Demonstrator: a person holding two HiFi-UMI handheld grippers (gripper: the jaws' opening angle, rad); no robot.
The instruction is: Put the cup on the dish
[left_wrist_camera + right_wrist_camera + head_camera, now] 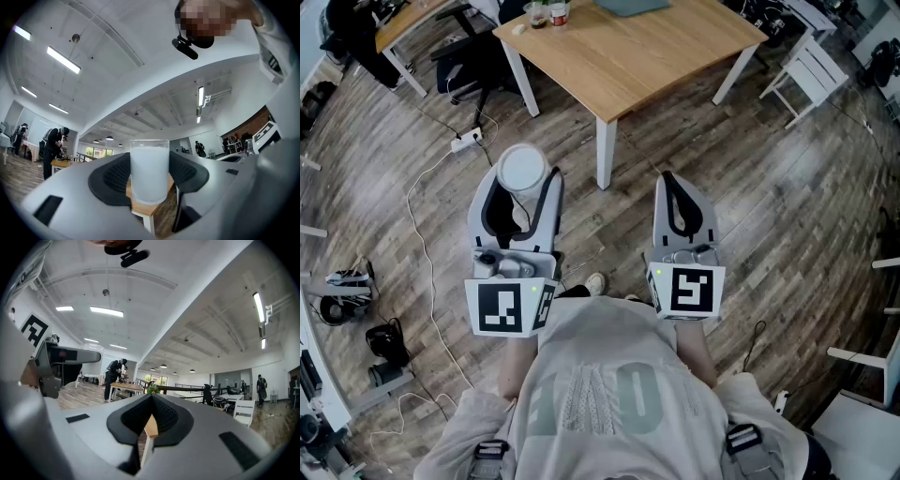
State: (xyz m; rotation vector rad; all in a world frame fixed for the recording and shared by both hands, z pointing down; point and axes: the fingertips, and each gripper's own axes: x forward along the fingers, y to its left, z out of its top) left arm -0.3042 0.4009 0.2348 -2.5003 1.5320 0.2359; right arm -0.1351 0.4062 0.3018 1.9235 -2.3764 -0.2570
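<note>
A frosted white cup (522, 169) (149, 169) stands upright between the black pads of my left gripper (523, 180) (150, 180), which is shut on its sides and holds it above the wooden floor, short of the table. My right gripper (668, 180) (151, 401) hangs beside it at the same height, its jaws together with nothing between them. A teal object (630, 6), possibly the dish, lies at the far edge of the light wooden table (637, 58); only part of it shows.
The table's white leg (604, 150) stands just ahead, between the two grippers. Small items (547, 12) sit at the table's far left corner. A white cable and power strip (466, 141) lie on the floor at left; a white chair (811, 67) stands at right.
</note>
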